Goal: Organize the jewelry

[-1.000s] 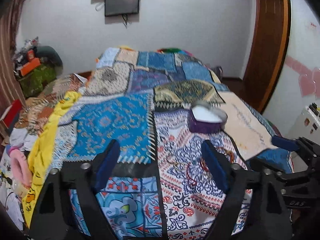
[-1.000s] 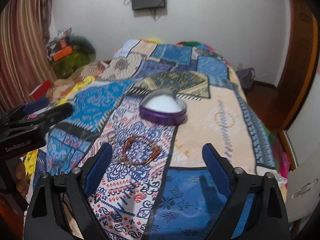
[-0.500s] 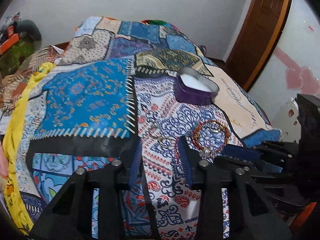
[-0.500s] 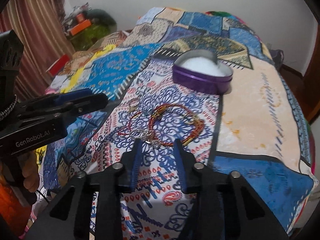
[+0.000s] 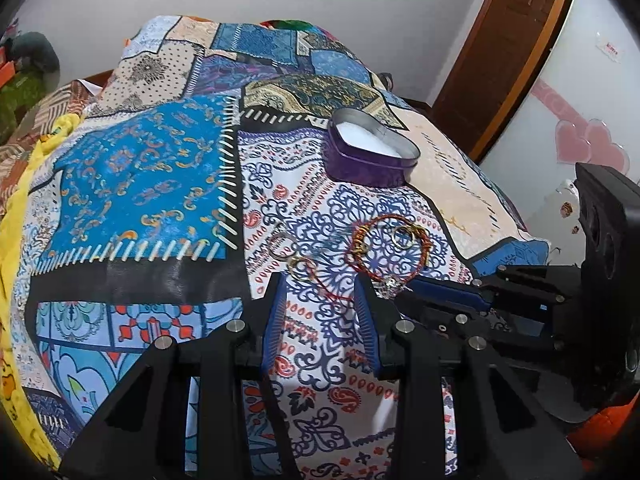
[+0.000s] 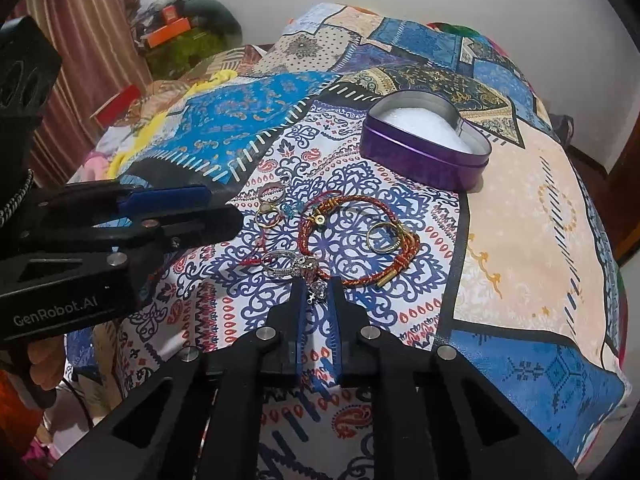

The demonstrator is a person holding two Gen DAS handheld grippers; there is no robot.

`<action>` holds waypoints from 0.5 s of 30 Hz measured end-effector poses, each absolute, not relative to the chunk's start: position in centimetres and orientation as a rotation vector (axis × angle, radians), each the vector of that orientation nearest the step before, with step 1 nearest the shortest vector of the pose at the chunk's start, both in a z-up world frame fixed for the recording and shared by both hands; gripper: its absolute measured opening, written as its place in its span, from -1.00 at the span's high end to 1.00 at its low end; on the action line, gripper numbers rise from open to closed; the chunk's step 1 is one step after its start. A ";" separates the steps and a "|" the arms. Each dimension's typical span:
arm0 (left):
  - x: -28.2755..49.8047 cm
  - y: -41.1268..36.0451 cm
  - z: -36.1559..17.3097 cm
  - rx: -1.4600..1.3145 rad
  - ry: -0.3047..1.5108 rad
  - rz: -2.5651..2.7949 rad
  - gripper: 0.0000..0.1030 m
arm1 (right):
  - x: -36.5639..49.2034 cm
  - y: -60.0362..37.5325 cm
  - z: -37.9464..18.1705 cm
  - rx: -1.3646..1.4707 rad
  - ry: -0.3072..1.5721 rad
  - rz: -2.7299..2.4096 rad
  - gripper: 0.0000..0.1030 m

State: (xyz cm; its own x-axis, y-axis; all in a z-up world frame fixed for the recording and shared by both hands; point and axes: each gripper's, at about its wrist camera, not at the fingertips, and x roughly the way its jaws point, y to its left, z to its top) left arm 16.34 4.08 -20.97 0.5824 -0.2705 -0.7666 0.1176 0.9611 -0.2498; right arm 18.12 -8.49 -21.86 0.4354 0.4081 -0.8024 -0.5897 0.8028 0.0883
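Note:
A purple heart-shaped tin (image 6: 426, 148) with white padding stands open on the patterned bedspread; it also shows in the left wrist view (image 5: 372, 152). In front of it lie a red and gold braided bracelet (image 6: 356, 240), a gold ring (image 6: 384, 236), two rings (image 6: 270, 204) and a silver bracelet with charms (image 6: 292, 266). My right gripper (image 6: 318, 292) has its jaws narrowed around the silver charm. My left gripper (image 5: 320, 292) is partly open over a thin red cord (image 5: 332, 292), near the gold rings (image 5: 300, 266).
The bed's patterned cover (image 6: 520, 220) drops off at the right and near edges. Clutter and a curtain (image 6: 92, 40) stand at the left. A wooden door (image 5: 504, 52) is at the right.
Both grippers moved down and forward to the jewelry and their jaws narrowed from wide open. The right jaws now bracket the silver charm.

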 end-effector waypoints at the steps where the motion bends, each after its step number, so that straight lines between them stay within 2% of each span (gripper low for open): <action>1: 16.3 3.9 -21.0 -0.178 0.926 -0.236 0.33 | 18.2 -8.6 -21.8 -0.215 0.931 0.628 0.83; 15: 17.2 1.2 -21.4 -0.128 0.968 -0.299 0.32 | 18.4 -11.5 -20.2 -0.138 0.883 0.578 0.83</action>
State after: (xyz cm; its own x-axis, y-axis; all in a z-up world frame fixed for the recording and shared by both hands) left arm 17.20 1.18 -21.36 0.5294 -0.3067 -0.7910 0.1933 0.9514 -0.2396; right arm 18.45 -11.45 -20.19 0.4933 0.4195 -0.7621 -0.5307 0.8393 0.1185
